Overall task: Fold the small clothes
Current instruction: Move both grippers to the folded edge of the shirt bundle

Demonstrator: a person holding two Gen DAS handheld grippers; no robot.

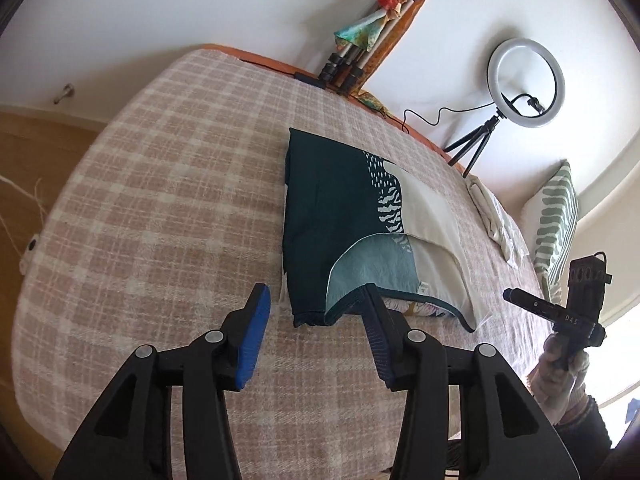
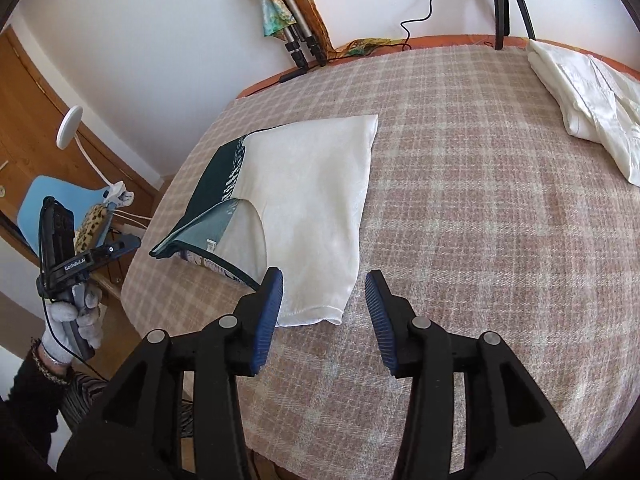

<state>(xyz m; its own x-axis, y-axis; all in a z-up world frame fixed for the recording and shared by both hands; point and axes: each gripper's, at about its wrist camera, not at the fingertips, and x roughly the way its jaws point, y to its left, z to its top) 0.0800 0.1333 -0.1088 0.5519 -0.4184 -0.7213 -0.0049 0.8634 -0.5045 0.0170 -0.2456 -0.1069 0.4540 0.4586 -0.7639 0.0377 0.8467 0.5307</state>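
The folded garment (image 1: 360, 232) lies soft and light, likely limp when lifted. Both the left gripper (image 1: 316, 320) and right gripper (image 2: 324, 304) gape wide, empty. Its hem corner at six o'clock looks the best hold.

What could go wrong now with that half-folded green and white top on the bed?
1. The green and white top has a loose flap lifted at its near edge; fingers closing there might catch one layer only and undo the fold.
2. Both the left gripper and right gripper are open and hold nothing, so a sideways nudge could skew the top on the plaid blanket.
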